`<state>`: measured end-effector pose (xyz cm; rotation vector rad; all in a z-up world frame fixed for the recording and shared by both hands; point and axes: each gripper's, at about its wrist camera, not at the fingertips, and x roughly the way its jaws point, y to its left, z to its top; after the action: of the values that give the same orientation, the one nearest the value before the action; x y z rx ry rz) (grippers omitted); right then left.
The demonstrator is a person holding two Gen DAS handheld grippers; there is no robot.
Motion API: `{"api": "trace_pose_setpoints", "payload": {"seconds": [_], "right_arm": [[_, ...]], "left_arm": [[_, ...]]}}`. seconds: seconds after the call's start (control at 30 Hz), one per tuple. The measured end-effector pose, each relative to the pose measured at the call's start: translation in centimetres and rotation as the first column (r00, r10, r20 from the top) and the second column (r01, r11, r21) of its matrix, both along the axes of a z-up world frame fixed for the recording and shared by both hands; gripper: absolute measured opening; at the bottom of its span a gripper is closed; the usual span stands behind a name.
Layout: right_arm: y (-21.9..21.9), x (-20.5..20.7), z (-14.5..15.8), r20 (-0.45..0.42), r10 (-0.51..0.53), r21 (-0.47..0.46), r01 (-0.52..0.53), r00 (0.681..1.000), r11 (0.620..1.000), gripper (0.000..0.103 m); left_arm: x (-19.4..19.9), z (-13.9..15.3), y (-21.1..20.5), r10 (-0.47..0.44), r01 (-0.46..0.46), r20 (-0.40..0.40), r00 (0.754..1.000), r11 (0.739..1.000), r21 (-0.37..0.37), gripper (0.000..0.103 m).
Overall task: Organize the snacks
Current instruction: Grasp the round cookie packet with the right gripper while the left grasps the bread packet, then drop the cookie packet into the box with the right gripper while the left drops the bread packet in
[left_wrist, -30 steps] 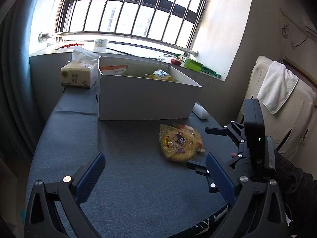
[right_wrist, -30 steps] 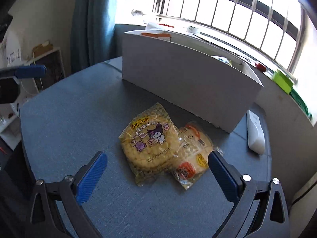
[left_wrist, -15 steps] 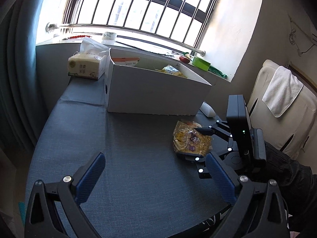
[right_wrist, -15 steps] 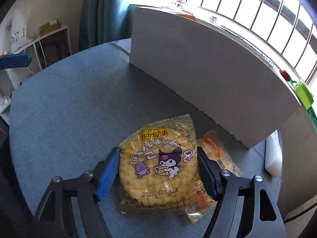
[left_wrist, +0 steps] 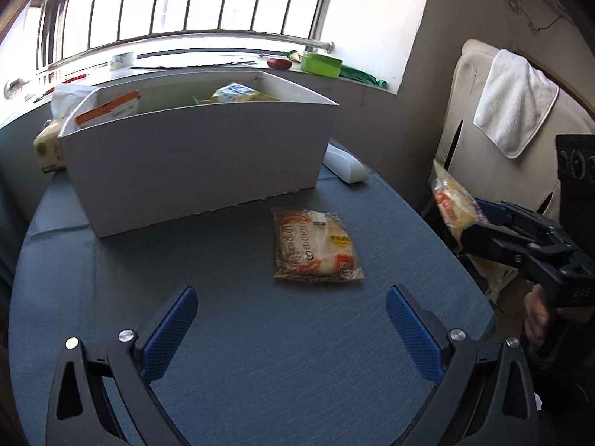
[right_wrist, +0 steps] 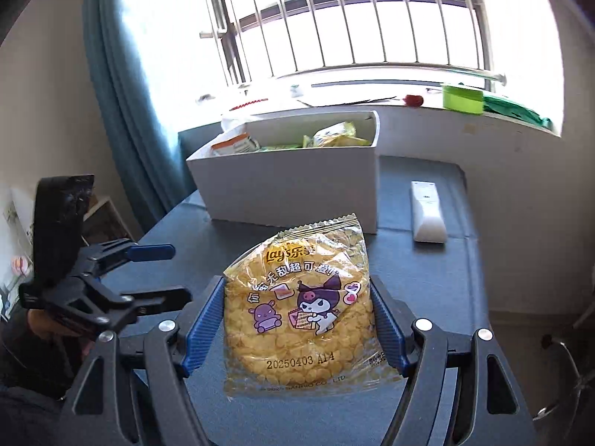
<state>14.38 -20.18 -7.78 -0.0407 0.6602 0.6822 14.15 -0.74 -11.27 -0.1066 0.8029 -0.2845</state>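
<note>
Yellow crisp packet (right_wrist: 297, 312) clamped in right hand-held gripper (right_wrist: 297, 329); left hand-held gripper (left_wrist: 292, 329) wide open.

The yellow snack packet (right_wrist: 301, 319) carries the brand "Lay's" followed by Chinese characters near its top edge, the stamped code "20250403 A14" lower down, and small print reading "2025 SANRIO CO., LTD" along its bottom edge. Print on the orange-and-white snack packet (left_wrist: 316, 245) is not legible.

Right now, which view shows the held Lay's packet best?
Right wrist: the Lay's packet fills the frame, print readable, clamped in the right gripper. The left wrist view catches only its edge-on side.
</note>
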Motion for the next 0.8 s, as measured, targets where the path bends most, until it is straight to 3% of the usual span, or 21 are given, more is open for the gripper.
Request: {"api": "trace_pose_setpoints", "payload": {"seconds": [0.13,0.33,0.37,0.43,0.47,0.63,0.8], "right_arm": [[-3.0,-1.3,0.8,0.008,-0.071,0.069,0.071,0.997,0.995,0.078],[-5.6,-1.2,1.1,-0.002,-0.127,0.141,0.126,0.992,0.982,0.078],[-5.7,-1.0,1.0,-0.005,-0.13,0.143,0.129,0.992,0.981,0.078],[-5.9,-1.0,0.8,-0.009,-0.132,0.143,0.132,0.991,0.981,0.078],[-6.0,-1.0,0.7,-0.014,-0.13,0.149,0.13,0.991,0.98,0.078],[-5.3,-0.6,-0.1,-0.04,-0.109,0.171,0.115,0.993,0.979,0.078],[-3.1,0.6,-0.3,-0.063,-0.057,0.18,0.068,0.996,0.981,0.078]], "left_arm": [[4.1,-1.4,-3.8,-0.043,0.046,-0.066,0.997,0.998,0.046,0.103],[9.3,-4.7,-6.6,-0.005,0.028,-0.173,0.985,0.991,0.131,0.102],[9.4,-4.7,-6.8,0.001,0.025,-0.159,0.987,0.987,0.159,0.1],[9.3,-4.6,-7.2,0.0,0.03,-0.139,0.99,0.977,0.213,0.082],[9.2,-4.4,-7.0,-0.008,0.035,-0.135,0.991,0.979,0.199,0.077],[7.3,-3.0,-4.3,-0.011,0.02,-0.098,0.995,0.996,0.092,0.077],[3.3,1.7,0.0,0.028,-0.028,0.048,0.998,1.0,0.007,0.077]]}}
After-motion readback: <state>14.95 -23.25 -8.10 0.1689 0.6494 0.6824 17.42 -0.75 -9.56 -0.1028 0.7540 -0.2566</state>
